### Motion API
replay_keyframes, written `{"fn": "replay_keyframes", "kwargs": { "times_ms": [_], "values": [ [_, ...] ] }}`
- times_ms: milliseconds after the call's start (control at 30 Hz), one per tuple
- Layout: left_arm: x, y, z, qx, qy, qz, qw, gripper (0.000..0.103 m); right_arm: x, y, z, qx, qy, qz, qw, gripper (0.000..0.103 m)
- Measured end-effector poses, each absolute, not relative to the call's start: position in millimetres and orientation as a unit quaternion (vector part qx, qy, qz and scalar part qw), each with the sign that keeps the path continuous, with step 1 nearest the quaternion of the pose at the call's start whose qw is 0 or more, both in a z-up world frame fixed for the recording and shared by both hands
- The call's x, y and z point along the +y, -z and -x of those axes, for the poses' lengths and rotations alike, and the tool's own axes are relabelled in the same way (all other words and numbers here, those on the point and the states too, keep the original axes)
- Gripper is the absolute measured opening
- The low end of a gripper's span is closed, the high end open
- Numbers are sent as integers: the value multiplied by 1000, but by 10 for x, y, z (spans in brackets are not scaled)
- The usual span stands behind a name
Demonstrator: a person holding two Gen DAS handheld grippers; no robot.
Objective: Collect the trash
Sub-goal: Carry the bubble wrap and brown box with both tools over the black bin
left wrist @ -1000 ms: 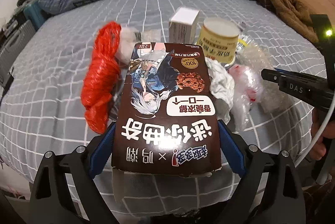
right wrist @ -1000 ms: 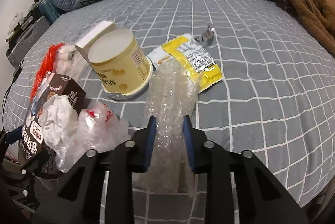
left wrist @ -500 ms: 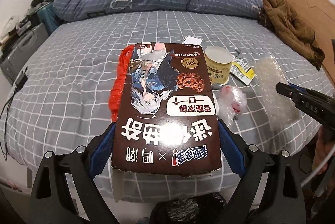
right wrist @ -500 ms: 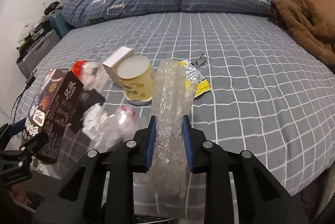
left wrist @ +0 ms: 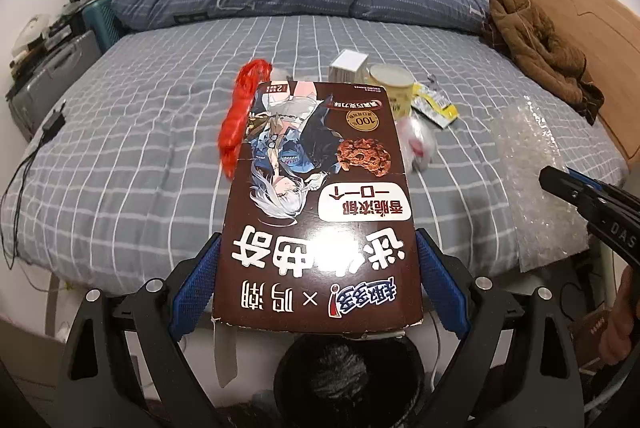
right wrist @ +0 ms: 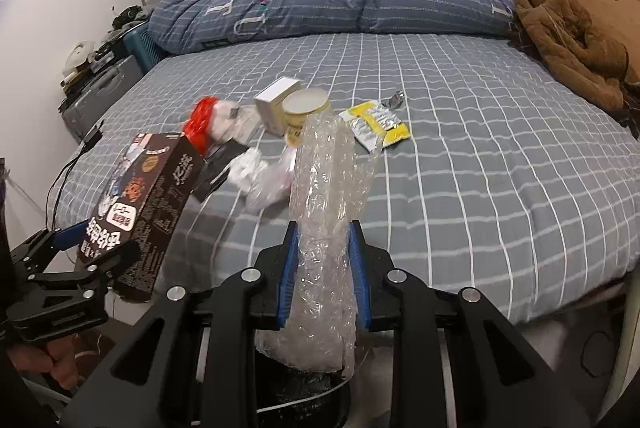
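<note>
Lifting clear of the bed, left hand-held gripper clamps cookie box, right hand-held gripper clamps bubble wrap.

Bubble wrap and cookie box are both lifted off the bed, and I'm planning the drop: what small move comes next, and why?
Probably lower both over the black bin and let go. The left claw grips the cookie box, the right claw the bubble wrap, and the bin's dark mouth shows directly beneath each. More trash waits on the bed.
</note>
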State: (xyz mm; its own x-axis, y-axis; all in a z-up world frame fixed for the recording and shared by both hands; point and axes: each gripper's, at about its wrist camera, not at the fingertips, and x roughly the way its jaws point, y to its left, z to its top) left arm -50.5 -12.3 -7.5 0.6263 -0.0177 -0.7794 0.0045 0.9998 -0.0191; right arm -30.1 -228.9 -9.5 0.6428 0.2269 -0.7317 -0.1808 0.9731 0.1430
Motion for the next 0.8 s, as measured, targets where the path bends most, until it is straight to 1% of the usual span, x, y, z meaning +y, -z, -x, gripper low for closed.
{"fn": "replay_keyframes", "kwargs": {
  "times_ms": [433, 800],
  "values": [
    [-109, 277, 1226, 454, 4, 17, 891, 89, -2119, 180, 1030, 420, -132, -19, 898, 24],
    [31, 593, 1618, 487, -7, 36, 873, 89, -2043, 611, 1445, 460, -136, -18, 877, 24]
  ]
}}
